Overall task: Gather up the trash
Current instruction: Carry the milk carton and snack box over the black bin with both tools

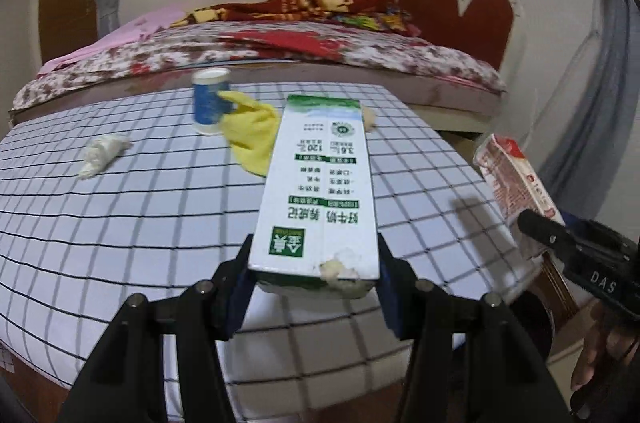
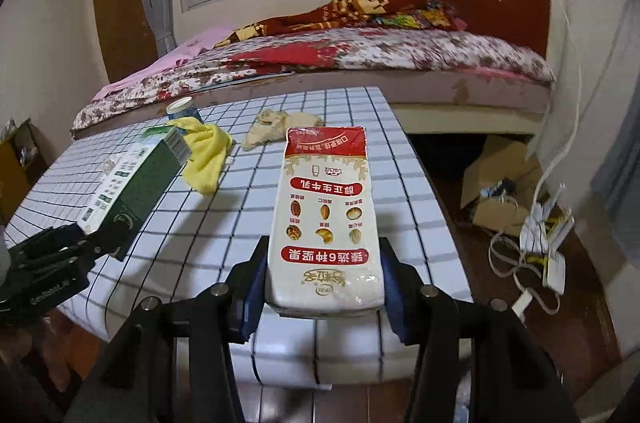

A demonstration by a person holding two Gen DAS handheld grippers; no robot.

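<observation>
- While the left gripper points down over the counter, its fingers pinch a green-and-white milk carton by its near end — clear of the checked cloth.
- Right gripper: fingers clamp a red-and-white milk carton above the counter's near right corner.
- Near the far edge stand a blue paper cup and a yellow cloth touching it.
- A crumpled tissue lies toward the left edge — another wad sits by the far right corner.

green-white carton | red-white carton | yellow cloth | tablecloth white (dark grid) | blue cup
</observation>
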